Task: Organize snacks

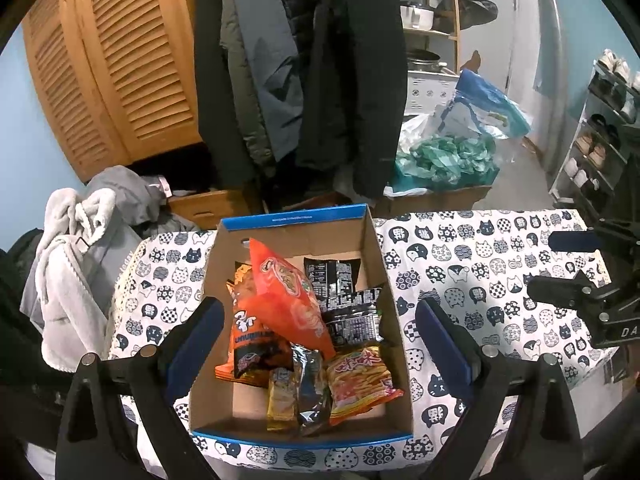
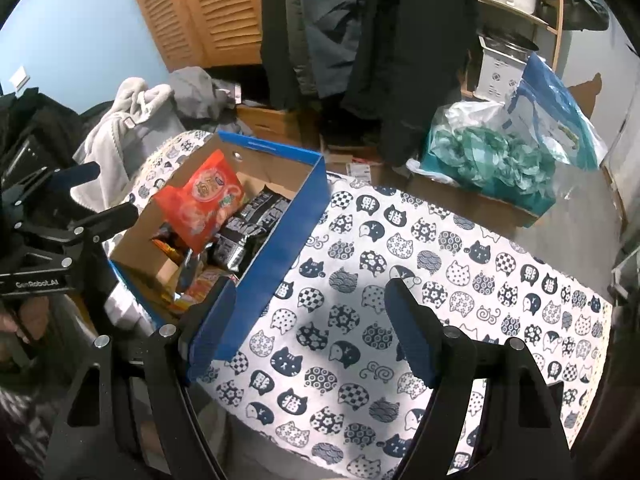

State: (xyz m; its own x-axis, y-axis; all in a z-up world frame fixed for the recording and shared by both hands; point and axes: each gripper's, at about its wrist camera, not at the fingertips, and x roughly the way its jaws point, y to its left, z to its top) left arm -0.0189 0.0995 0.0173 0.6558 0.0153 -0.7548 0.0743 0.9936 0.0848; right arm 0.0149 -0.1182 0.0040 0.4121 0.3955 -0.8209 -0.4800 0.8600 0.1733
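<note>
A blue-edged cardboard box [image 1: 376,248] stands on the cat-print tablecloth [image 1: 460,264] and holds several snack packs. A big orange-red bag [image 1: 286,292] leans on top, black packs [image 1: 340,280] lie behind it, and an orange pack [image 1: 252,336], a yellow chips pack [image 1: 360,380] and small foil packs [image 1: 308,384] lie in front. My left gripper [image 1: 320,344] is open and empty, above the box. My right gripper [image 2: 308,336] is open and empty over the cloth, to the right of the box [image 2: 288,232]. The right gripper also shows in the left wrist view [image 1: 568,268].
Coats [image 1: 300,60] hang behind the table. A grey robe [image 1: 72,264] lies on the left. A carton of green bags [image 1: 444,160] stands on the floor at the back right, beside a shoe rack [image 1: 600,128]. A louvred wooden cabinet [image 1: 120,60] stands at the back left.
</note>
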